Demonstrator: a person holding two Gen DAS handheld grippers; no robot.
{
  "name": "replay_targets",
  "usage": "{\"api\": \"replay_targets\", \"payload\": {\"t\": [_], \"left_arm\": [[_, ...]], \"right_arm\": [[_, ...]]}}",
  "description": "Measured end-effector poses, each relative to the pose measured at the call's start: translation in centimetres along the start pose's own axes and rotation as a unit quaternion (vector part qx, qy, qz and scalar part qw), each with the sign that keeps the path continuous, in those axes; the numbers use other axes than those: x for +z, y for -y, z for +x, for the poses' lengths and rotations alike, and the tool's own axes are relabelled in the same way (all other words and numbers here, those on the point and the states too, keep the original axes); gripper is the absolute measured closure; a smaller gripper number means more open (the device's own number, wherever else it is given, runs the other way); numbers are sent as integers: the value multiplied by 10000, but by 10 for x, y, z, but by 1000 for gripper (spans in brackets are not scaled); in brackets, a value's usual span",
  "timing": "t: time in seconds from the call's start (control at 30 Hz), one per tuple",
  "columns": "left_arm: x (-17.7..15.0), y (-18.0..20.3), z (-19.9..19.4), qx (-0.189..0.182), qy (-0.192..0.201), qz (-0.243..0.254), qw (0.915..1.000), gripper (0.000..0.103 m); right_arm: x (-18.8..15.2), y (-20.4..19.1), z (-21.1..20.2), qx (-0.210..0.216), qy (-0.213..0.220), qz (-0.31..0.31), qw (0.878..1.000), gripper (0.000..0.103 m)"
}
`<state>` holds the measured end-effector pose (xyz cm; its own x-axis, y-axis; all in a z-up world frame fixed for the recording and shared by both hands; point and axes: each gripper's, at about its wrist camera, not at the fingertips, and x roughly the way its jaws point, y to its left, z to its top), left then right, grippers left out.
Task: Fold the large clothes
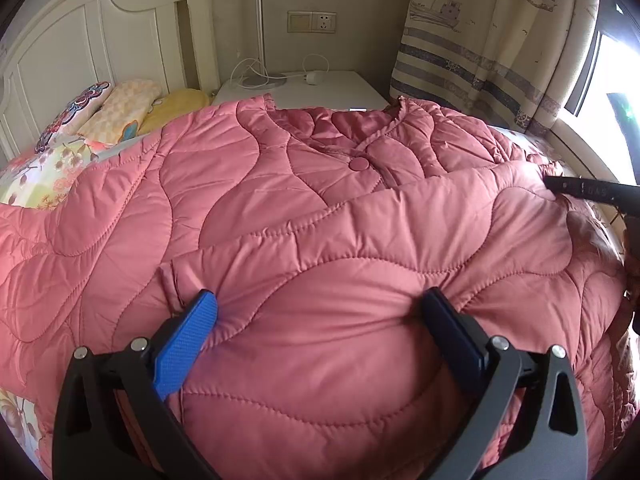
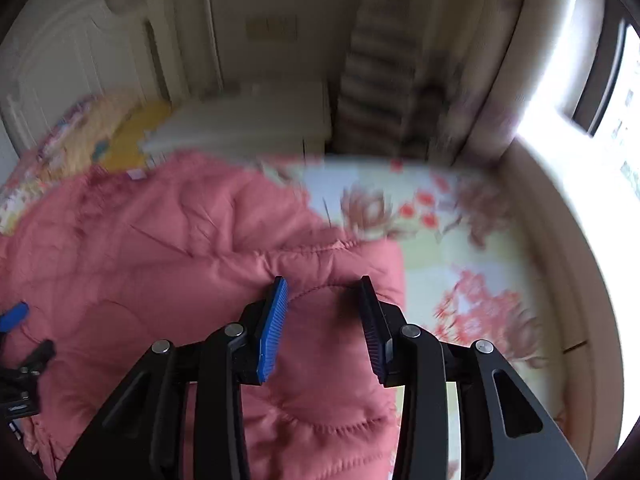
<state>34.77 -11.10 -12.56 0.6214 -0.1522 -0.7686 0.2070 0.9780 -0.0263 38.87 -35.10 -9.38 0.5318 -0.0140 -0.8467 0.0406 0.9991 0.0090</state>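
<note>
Here, pink quilted jacket (image 1: 320, 208) spread front-up across the bed (image 2: 460, 216), collar toward the far headboard (image 1: 80, 40), snap button (image 1: 359, 164) fastened near the neck. One sleeve or side panel already laid over the chest, likely the first inward fold. Left claw (image 1: 320, 304) at its widest, both pads pressed down into the padding near the near hem, nothing pinched between them; probably pinning the fold flat so the puffy fabric stays put. Right claw (image 2: 324, 292) partly closed at the jacket's right edge, a ridge of quilted fabric between the pads; looks gripped, probably to carry that side over, though blur leaves pad contact hard to confirm. In the left view, right claw just a dark tip at the far right of the jacket.

Outward: floral bedsheet showing right of the jacket, pillows (image 1: 120, 108) far left, white nightstand (image 1: 312, 88) with a cable beyond the collar, wall socket (image 1: 312, 22) above, sailboat-print curtain (image 1: 480, 32) far right.

Writing: faint letters on the dark tool tip at right, not legible. No brand or label readable on the jacket.
</note>
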Motion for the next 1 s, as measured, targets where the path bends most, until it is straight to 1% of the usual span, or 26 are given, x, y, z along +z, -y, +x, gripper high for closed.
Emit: {"api": "replay_targets", "payload": {"t": [0.1, 0.17, 0.27, 0.3, 0.33, 0.37, 0.4, 0.43, 0.47, 0.5, 0.53, 0.57, 0.6, 0.63, 0.67, 0.7, 0.77, 0.8, 0.83, 0.9, 0.97, 1.0], "left_arm": [[0, 0, 0, 1, -2, 7, 10000, 2], [0, 0, 0, 17, -6, 4, 10000, 2], [0, 0, 0, 6, -2, -6, 10000, 2], [0, 0, 0, 7, -2, -8, 10000, 2], [0, 0, 0, -10, 2, -16, 10000, 2], [0, 0, 0, -21, 4, -26, 10000, 2], [0, -1, 0, -30, 5, -33, 10000, 2], [0, -1, -1, -38, 5, -42, 10000, 2], [0, -2, 0, -43, 4, -51, 10000, 2], [1, -2, -1, -40, 0, -50, 10000, 2], [1, -1, 0, -32, -2, -45, 10000, 2], [1, -1, 0, -27, -4, -42, 10000, 2], [1, -2, 0, -31, -3, -41, 10000, 2], [1, -2, 0, -34, -4, -44, 10000, 2], [2, -1, 0, -38, -5, -47, 10000, 2], [1, -1, 0, -36, -4, -47, 10000, 2], [1, -2, 0, -41, 0, -50, 10000, 2], [1, -2, -1, -48, 0, -55, 10000, 2], [1, -1, -1, -54, 0, -58, 10000, 2], [1, -2, -1, -54, 0, -59, 10000, 2], [2, -1, 0, -47, -3, -58, 10000, 2], [1, -2, 0, -40, -5, -51, 10000, 2]], "right_arm": [[7, 2, -14, 39, 41, 168, 9998, 67], [15, 1, -25, 118, 273, 236, 9993, 67], [27, -7, -24, -4, 470, 31, 9989, 64], [30, -8, -12, -87, 394, -67, 9992, 54], [30, -8, 1, -178, 183, -66, 9997, 39], [28, -5, 21, -211, -258, 2, 9994, 34], [22, -4, 22, -235, -266, 83, 9993, 30], [22, 0, 16, -246, -170, 245, 9993, 28], [22, 2, 11, -256, -171, 355, 9989, 28], [21, 0, -3, -262, -92, 490, 9984, 29], [18, -3, -16, -207, 82, 521, 9984, 29], [12, -10, -35, -117, 388, 485, 9980, 29], [1, -21, -58, -25, 767, 346, 9965, 29], [-10, -32, -70, 39, 937, 171, 9954, 26], [-20, -41, -75, 88, 958, 12, 9954, 24], [-33, -53, -75, 143, 882, -210, 9958, 23], [-51, -67, -61, 147, 562, -476, 9972, 23], [-59, -72, -43, 18, 269, -646, 9976, 22], [-63, -75, -33, -87, 172, -703, 9973, 20], [-65, -71, -34, -109, 226, -511, 9984, 19], [-66, -73, -48, -141, 218, -351, 9990, 19], [-68, -78, -61, -120, 392, -220, 9989, 18]]}}
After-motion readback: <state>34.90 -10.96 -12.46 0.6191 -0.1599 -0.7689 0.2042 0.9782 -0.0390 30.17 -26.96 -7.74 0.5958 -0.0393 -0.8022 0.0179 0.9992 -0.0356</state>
